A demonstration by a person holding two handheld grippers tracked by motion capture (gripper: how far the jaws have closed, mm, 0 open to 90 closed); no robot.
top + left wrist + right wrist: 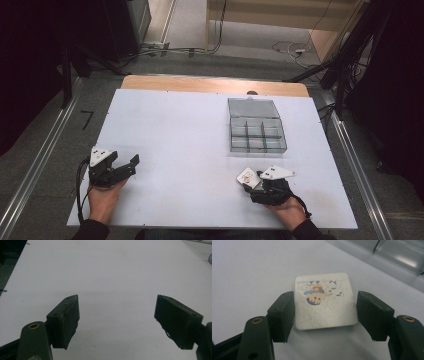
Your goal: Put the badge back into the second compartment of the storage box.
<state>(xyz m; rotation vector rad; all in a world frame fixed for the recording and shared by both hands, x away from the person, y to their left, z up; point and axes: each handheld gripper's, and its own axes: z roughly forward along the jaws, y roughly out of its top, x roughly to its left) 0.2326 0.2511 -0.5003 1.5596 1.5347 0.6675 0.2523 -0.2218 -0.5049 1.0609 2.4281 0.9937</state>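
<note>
Card (325,301) sits flat between the right gripper (325,315)'s spread jaws, square-on; left gripper (116,320) gapes empty, well apart.

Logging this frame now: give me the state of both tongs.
Left tongs: open, nothing between the jaws.
Right tongs: open, jaws either side of the card, which lies on the table; not gripped.

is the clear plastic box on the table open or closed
Open: the box has its lid folded back flat, baring its compartments.
</note>
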